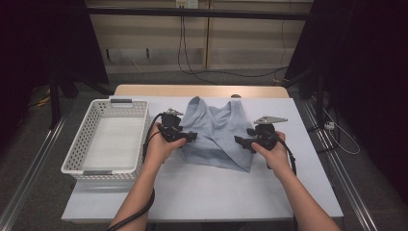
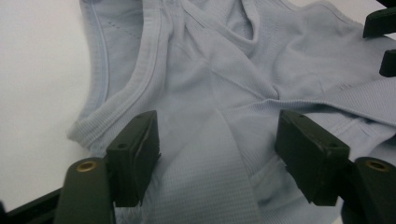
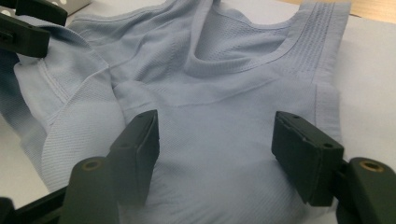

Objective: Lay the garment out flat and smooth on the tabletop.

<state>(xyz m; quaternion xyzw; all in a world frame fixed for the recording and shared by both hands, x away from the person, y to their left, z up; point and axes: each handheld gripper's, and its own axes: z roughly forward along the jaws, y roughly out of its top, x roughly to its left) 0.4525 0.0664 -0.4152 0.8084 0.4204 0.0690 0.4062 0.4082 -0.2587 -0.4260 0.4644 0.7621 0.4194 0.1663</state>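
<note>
Light-blue tank top (image 1: 217, 134) lay mid-table, straps toward the far edge, long axis running away from the person (hem folded up). Left gripper (image 1: 188, 136) and right gripper (image 1: 239, 140) stood open over its sides. High view added the white basket (image 1: 82, 149) left.

white basket (image 1: 103, 169), table (image 1: 216, 192), wall cables (image 1: 192, 72)

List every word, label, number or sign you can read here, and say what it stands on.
None can be read.
Top: plain blue knit, no print or tag showing.
Basket: white, with grey handle pieces at both ends that carry no lettering.
Table: bare, unmarked.
Hand-held grippers: black, with no marking that can be made out.
</note>
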